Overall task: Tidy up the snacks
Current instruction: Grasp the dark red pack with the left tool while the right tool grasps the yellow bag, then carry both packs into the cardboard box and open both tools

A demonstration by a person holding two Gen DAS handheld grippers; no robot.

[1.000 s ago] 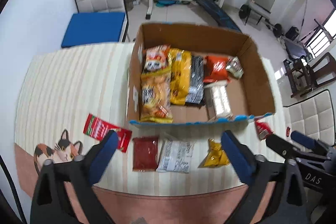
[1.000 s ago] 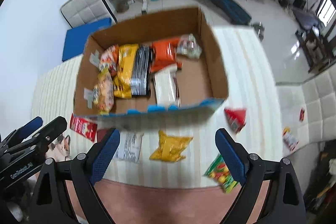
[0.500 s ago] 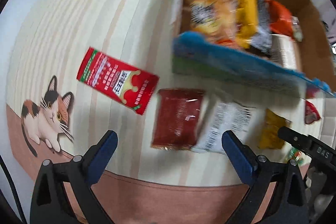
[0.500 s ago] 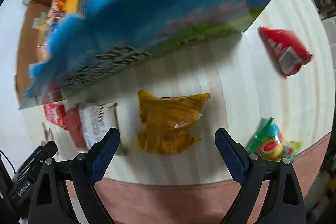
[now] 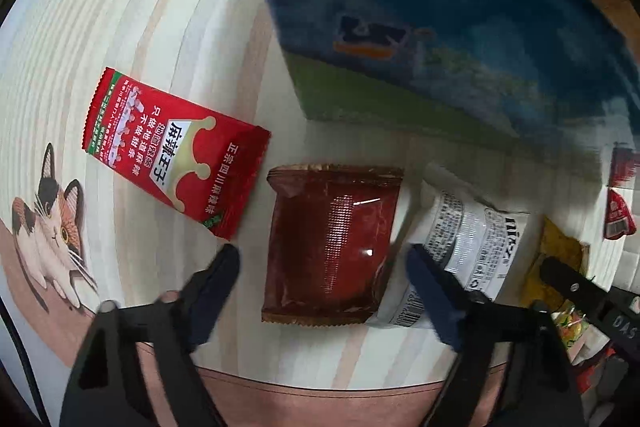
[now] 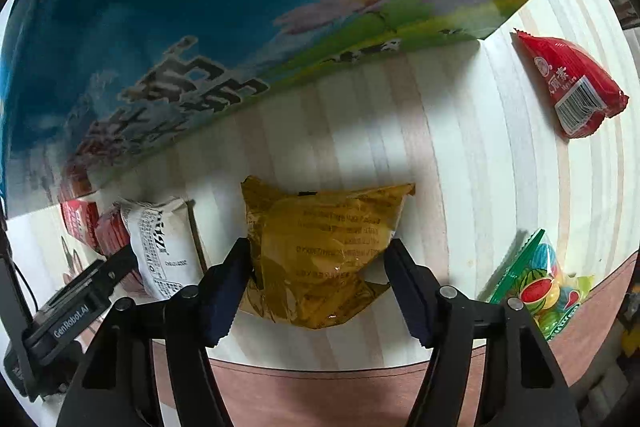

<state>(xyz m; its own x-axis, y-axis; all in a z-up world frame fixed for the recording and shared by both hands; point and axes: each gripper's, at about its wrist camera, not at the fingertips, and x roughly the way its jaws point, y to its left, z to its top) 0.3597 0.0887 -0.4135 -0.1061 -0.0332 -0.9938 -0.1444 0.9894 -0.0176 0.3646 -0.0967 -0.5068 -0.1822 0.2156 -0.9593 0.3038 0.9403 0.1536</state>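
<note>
1. Left gripper (image 5: 322, 269) points straight down at the striped mat (image 5: 168, 27), low over it. Jaws have just been closing, now about half width. The dark red packet (image 5: 332, 247) lies flat between the fingers; left finger is clear of it, right finger at its edge, contact not clear.
2. Right gripper (image 6: 320, 261) points steeply down. Jaws have just been closing; both pads sit against the sides of the yellow packet (image 6: 320, 251), which lies on the mat.
3. Just right of the left gripper: white packet (image 5: 468, 243), touching the dark red one. Up-left of it: bright red packet with crown (image 5: 172, 155).
4. Only the right view shows the fruit-print bag (image 6: 536, 283) right of the gripper and a red packet with barcode (image 6: 572, 83) far right.
5. Farthest: printed box wall (image 6: 200, 27), beyond both grippers.
</note>
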